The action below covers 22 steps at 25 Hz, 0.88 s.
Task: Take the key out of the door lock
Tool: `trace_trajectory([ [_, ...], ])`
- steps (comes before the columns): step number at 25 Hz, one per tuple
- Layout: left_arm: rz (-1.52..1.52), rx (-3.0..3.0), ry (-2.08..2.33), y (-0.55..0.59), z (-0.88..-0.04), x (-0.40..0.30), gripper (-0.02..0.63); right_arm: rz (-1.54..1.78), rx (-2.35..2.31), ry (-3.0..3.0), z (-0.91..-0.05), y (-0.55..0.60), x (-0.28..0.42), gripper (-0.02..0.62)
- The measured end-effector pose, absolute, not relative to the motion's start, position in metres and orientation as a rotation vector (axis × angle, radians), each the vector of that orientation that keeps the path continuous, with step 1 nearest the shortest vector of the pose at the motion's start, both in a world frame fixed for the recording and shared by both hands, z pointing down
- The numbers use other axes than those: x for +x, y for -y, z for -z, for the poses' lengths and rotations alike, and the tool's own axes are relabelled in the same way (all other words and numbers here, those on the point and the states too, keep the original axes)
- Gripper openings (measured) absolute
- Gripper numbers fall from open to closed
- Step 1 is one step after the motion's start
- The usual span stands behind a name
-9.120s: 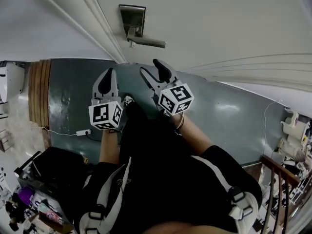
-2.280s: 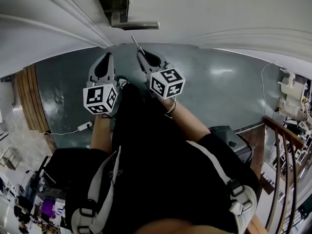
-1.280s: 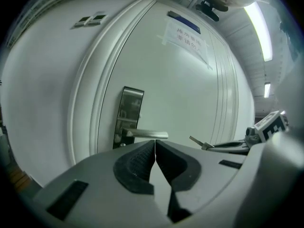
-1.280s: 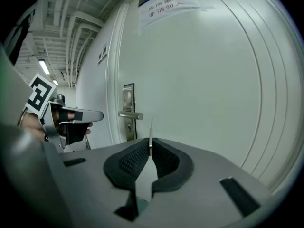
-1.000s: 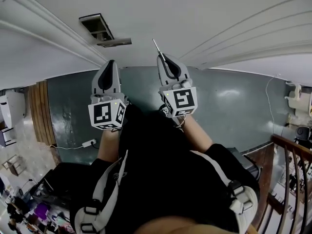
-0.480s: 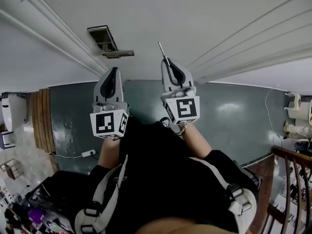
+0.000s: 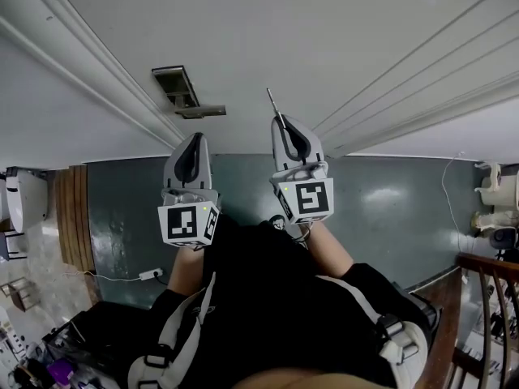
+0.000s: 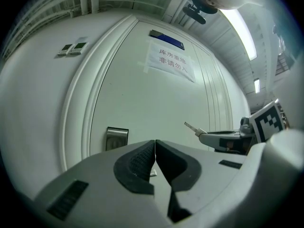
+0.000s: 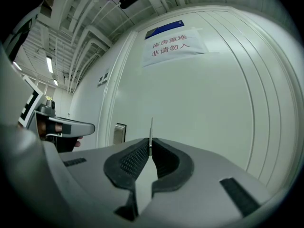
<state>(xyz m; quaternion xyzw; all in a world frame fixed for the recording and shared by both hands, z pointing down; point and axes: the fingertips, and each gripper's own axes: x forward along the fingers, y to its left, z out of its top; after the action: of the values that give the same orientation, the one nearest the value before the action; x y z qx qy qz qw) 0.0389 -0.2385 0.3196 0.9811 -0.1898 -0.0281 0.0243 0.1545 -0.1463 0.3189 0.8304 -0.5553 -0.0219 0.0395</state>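
Since ~1 s ago the R claw (image 7: 282, 122), pinched tight on the key (image 7: 274, 102), has risen w/ the blade poking past its tips, well clear of the door lock (image 7: 179, 85), so removal looks done; L claw (image 8: 155, 144) is closed, empty.

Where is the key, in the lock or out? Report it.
Out. The right gripper is shut on the key, whose blade sticks out of its jaws, apart from the lock plate on the door.
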Motion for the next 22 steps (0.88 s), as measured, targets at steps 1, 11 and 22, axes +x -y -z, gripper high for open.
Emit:
trace_trajectory([
  [1,0.081,3.034,0.586,0.2384,-0.3206,0.0384,0.025,0.057,2.549,1.697,-0.3197,0.1456,0.1545,0.031],
  [11,0.072,3.026,0.554,0.238,-0.3217,0.0422,0.025,0.064,2.554,1.683,-0.3138,0.1465,0.1541,0.031],
  [22,0.085,3.007,0.544,0.2394,-0.3239,0.0442,0.025,0.083,2.537,1.702,-0.3145,0.148,0.1543,0.031],
])
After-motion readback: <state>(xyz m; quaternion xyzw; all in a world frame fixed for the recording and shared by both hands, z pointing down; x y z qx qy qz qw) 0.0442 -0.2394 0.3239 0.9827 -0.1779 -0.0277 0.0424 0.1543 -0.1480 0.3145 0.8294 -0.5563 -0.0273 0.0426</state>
